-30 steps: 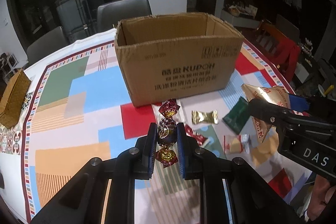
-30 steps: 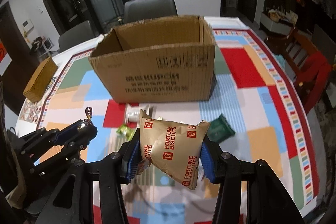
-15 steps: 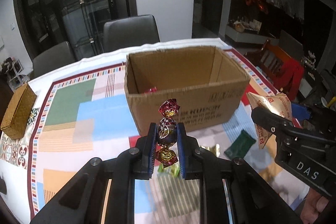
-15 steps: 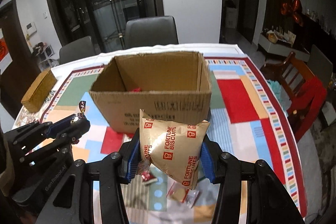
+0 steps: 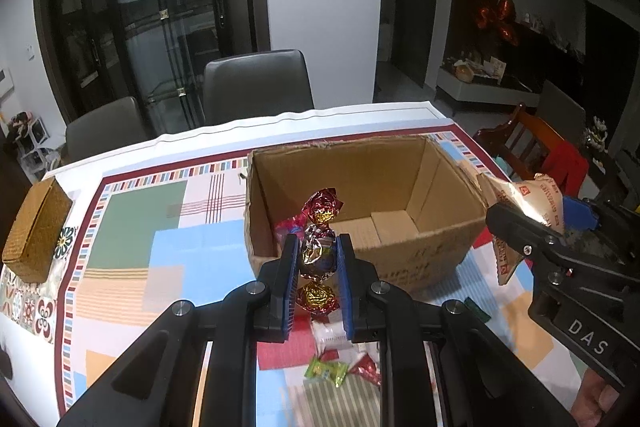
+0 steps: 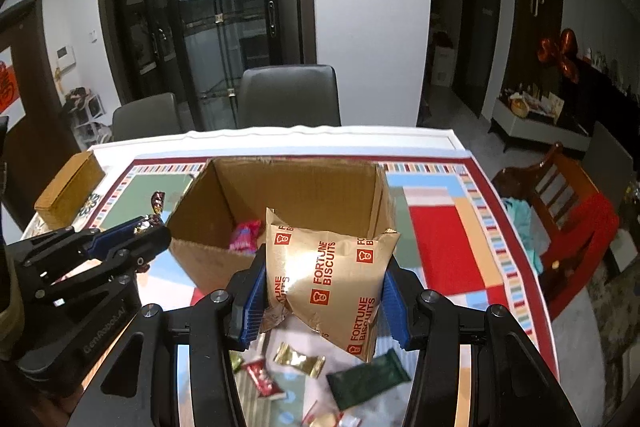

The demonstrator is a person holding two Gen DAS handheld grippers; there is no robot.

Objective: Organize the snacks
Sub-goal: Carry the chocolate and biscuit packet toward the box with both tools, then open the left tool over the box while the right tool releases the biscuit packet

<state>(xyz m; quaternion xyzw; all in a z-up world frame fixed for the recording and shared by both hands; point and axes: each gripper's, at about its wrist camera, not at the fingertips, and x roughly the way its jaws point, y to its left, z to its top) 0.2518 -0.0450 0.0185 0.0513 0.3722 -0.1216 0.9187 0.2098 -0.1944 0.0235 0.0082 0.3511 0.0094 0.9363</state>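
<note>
Delivery step, by my reading: left gripper pinches a foil candy and right gripper clamps a Fortune Biscuits pouch, both above the near rim of the cardboard box. Next, carry the 2 snacks over the opening and release.

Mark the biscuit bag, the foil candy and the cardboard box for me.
biscuit bag (image 6: 332,275), right wrist view, middle of its printed front.
foil candy (image 5: 319,254), left wrist view, its wrapped middle.
cardboard box (image 5: 432,259), left wrist view, near outer wall.
</note>
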